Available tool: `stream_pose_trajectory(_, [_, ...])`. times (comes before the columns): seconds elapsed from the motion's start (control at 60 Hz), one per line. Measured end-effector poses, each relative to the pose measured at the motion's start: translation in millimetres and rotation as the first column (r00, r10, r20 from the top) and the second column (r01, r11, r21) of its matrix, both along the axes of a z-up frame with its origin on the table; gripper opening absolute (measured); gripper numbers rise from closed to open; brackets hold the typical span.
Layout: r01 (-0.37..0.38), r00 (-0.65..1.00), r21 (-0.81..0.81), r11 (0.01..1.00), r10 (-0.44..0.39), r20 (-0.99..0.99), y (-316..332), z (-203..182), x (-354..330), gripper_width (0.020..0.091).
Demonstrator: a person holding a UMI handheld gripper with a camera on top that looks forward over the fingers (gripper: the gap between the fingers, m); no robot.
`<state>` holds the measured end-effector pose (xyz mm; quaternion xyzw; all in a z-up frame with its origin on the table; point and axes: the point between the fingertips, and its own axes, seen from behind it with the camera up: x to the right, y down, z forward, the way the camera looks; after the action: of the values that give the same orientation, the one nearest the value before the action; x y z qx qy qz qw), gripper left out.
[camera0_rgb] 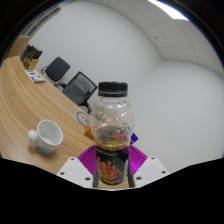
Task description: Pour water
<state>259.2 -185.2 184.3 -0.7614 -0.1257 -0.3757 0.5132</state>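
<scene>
A clear bottle (111, 128) with a black cap and a dark red-and-yellow label stands upright between my fingers, lifted above the table. My gripper (111, 166) is shut on the bottle, both purple pads (88, 158) pressing its labelled lower part. Dark liquid fills the lower bottle. A white cup (47, 134) sits on the wooden table (30, 105), to the left of the bottle and beyond the fingers. Its mouth faces up and its inside is not visible.
A small white saucer-like item (84, 117) lies on the table behind the bottle. Black office chairs (70, 79) stand along the table's far side. A white wall rises behind.
</scene>
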Motion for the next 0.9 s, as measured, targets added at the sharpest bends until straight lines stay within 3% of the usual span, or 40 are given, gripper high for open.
stream_pose_trajectory(0.117, [-0.013,0.923,-0.102,0.995,0.051,0.38,25.0,25.2,12.5,0.0397])
stream_pose_trajectory(0.267, [-0.021,0.672,-0.24,0.971,0.191,0.716,52.3,32.2,2.4,0.0398])
stream_pose_trajectory(0.483, [0.069,0.28,-0.368,0.927,0.336,0.899,81.7,16.8,-11.2,0.0394])
stream_pose_trajectory(0.617, [0.088,0.158,-0.421,0.903,0.405,0.901,86.6,3.5,-17.4,0.0394])
stream_pose_trajectory(0.783, [0.027,0.24,-0.422,0.906,0.404,0.883,84.1,7.7,-22.0,0.0393])
stream_pose_trajectory(0.9, [-0.068,0.485,-0.389,0.919,0.371,0.792,75.3,22.0,-19.0,0.0397])
